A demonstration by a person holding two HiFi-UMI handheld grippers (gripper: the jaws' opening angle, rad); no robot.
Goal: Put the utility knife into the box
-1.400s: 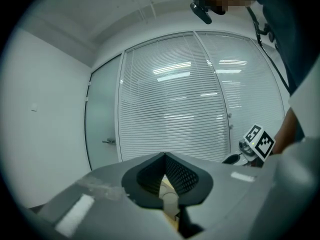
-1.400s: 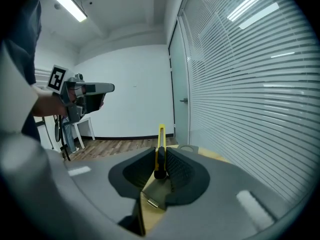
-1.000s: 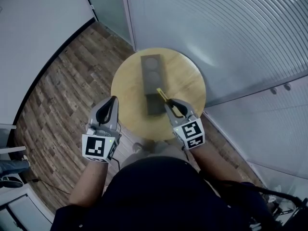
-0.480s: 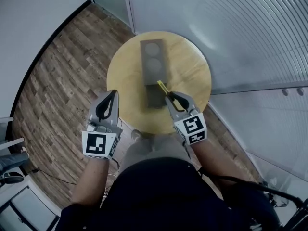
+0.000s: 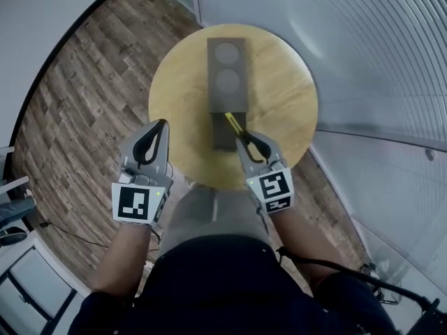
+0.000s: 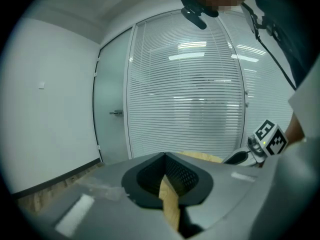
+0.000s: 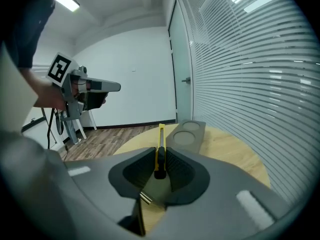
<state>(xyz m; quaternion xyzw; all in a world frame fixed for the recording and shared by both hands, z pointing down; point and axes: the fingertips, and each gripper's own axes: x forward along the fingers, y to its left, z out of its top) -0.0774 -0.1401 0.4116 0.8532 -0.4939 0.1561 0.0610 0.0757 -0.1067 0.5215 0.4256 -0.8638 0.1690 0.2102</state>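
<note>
The right gripper point(image 5: 242, 139) grasped a slim yellow utility knife point(image 5: 233, 123) over the near end of a long dark-grey box point(image 5: 227, 82) on the round wooden bench point(image 5: 286, 96). The left gripper point(image 5: 159, 128), clenched empty, hovered at the bench's near-left edge.

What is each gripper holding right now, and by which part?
Right gripper grips the yellow utility knife by its black rear end; left gripper is shut, empty.

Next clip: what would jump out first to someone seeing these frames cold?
A yellow utility knife is clamped in the right gripper, and its tip is over the near end of a long dark box. The box lies in the middle of a round wooden table. The left gripper is shut and empty at the table's near-left edge.
</note>
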